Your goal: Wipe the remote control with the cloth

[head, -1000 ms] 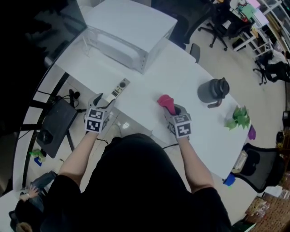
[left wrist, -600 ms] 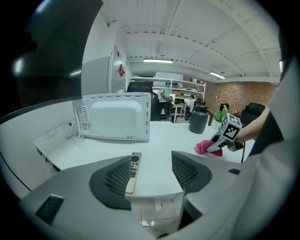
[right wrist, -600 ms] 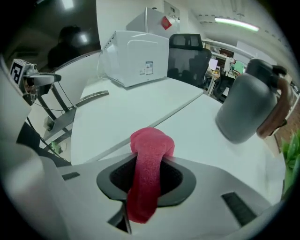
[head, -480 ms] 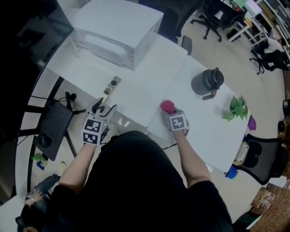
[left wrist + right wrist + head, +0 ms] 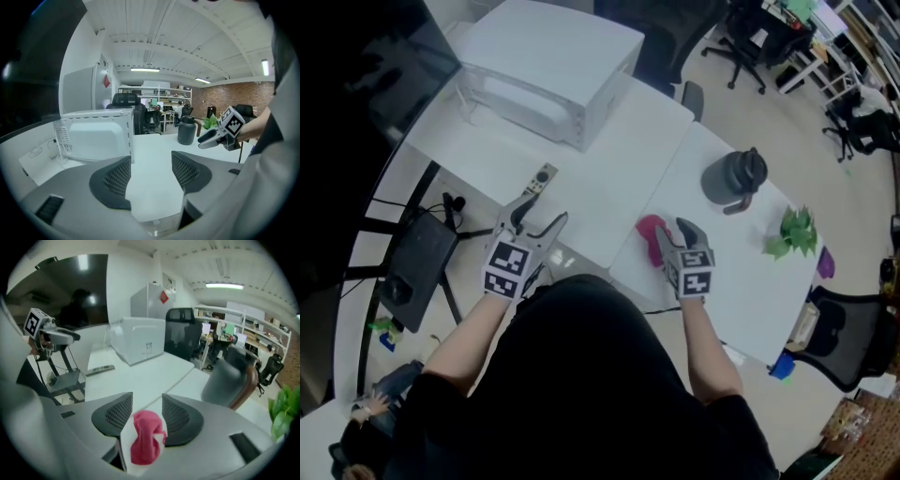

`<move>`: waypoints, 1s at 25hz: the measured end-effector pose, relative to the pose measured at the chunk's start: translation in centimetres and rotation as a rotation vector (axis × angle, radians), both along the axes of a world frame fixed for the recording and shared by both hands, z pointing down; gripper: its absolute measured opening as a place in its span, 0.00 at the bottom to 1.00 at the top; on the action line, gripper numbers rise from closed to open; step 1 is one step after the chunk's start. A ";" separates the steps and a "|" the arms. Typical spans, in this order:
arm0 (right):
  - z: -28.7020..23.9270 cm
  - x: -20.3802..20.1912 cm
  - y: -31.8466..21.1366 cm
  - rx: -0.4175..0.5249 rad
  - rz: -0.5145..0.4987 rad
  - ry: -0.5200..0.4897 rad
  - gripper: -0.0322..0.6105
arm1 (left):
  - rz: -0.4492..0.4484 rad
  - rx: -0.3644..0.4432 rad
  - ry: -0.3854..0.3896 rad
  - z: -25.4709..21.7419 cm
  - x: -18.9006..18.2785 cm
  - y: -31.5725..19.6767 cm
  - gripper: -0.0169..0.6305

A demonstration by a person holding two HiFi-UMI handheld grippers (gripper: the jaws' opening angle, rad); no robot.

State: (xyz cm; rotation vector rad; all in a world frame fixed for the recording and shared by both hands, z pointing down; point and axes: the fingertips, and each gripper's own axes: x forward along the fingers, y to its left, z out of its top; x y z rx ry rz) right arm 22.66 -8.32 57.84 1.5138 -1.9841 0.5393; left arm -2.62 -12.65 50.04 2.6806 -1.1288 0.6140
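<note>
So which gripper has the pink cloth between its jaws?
The right gripper: the pink cloth sits between its opening jaws. The left gripper has open jaws framing only the table.

The bare left forearm (image 5: 467, 330) and bare right forearm (image 5: 710, 349) reach forward. The left grey two-jaw tool (image 5: 539, 214) holds its jaws wide apart, empty. The right grey two-jaw tool (image 5: 672, 232) is opening its jaws, with a crumpled pink cloth (image 5: 146, 437) lying between them.

- The white table (image 5: 609, 187) ran as two tops joined at a seam.
- White microwave (image 5: 548, 66) sat at the far end.
- Remote control (image 5: 539, 178) lay near it.
- Pink cloth (image 5: 650, 228), dark jug (image 5: 731, 178) and green plant (image 5: 797, 232) sat on the right top.
</note>
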 end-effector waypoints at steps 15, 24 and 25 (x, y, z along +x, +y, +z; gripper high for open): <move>-17.6 -13.5 -1.7 0.382 -0.268 -0.211 0.12 | 0.195 0.199 0.064 -9.2 5.8 1.5 0.35; -17.8 -15.2 -1.2 0.444 -0.332 -0.247 0.06 | 0.247 0.255 0.060 -9.8 6.1 2.8 0.11; -17.8 -15.4 -1.1 0.440 -0.338 -0.249 0.06 | 0.250 0.258 0.059 -9.9 6.1 2.9 0.07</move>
